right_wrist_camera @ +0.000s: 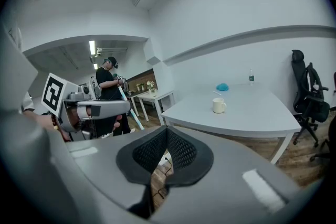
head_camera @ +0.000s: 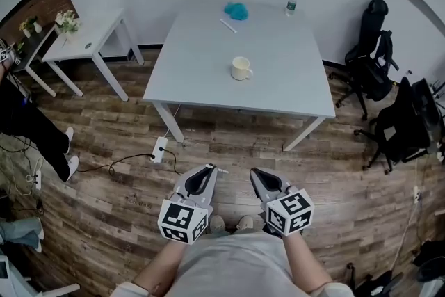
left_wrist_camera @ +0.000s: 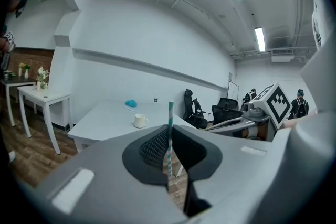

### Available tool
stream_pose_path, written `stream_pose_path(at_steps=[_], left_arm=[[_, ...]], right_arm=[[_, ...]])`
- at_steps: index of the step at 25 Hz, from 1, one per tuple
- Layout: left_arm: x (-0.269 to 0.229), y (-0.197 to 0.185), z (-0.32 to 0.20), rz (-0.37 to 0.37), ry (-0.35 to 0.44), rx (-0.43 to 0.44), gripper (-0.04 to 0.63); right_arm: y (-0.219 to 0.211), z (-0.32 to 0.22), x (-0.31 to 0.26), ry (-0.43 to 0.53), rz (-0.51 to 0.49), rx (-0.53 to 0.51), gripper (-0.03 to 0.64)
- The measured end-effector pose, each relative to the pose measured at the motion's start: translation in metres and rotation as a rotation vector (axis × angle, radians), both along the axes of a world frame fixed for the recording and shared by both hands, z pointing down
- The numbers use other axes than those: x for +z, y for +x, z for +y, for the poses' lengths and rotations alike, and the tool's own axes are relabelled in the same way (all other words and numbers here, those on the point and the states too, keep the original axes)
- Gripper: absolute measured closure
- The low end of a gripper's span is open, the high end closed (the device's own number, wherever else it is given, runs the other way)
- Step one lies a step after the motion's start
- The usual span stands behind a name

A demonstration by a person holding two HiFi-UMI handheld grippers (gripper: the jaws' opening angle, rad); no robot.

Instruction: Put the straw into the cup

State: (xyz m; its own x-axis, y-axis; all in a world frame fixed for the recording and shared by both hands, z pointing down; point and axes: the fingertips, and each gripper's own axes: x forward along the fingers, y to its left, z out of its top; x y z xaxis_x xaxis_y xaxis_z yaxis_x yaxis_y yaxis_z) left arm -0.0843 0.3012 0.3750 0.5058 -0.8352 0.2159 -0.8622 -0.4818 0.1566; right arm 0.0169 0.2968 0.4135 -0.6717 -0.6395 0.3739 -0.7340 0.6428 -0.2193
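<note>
Left claw (left_wrist_camera: 169, 130): you're pinching the striped straw (left_wrist_camera: 170, 113), upright.
Right claw (right_wrist_camera: 167, 132): pressed together.
Cup (head_camera: 241, 69): mid-surface (head_camera: 295, 83), away from every edge.

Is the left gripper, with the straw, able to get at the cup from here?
Probably not: the left gripper holds the straw well short of the table, and the cup sits mid-table. Nothing blocks the approach.

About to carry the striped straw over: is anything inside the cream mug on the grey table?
Head view shows the cream ceramic mug with nothing sticking out of its pale opening; its bottom is too small to make out.
</note>
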Motion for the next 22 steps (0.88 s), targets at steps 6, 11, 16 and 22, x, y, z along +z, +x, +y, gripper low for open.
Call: stream_pose_path(at_steps=[6,11,16,22], left_arm=[[0.002,-0.013,-0.004,-0.018,0.014,0.033,0.552],[0.004,-0.02,-0.009,-0.016,0.013,0.05,0.552],[0.005,-0.02,-0.023,-0.009,0.018,0.065,0.552],[0.007,-0.019,-0.051,-0.009,0.018,0.07,0.552]], right_arm=[[-0.017,0.0,0.006,0.005,0.012,0.011,0.611],[-0.026,-0.005,0.008,0.003,0.018,0.007,0.611],[-0.028,-0.019,0.008,0.016,0.018,0.008,0.611],[-0.03,-0.048,0.014,0.01,0.008,-0.005,0.611]])
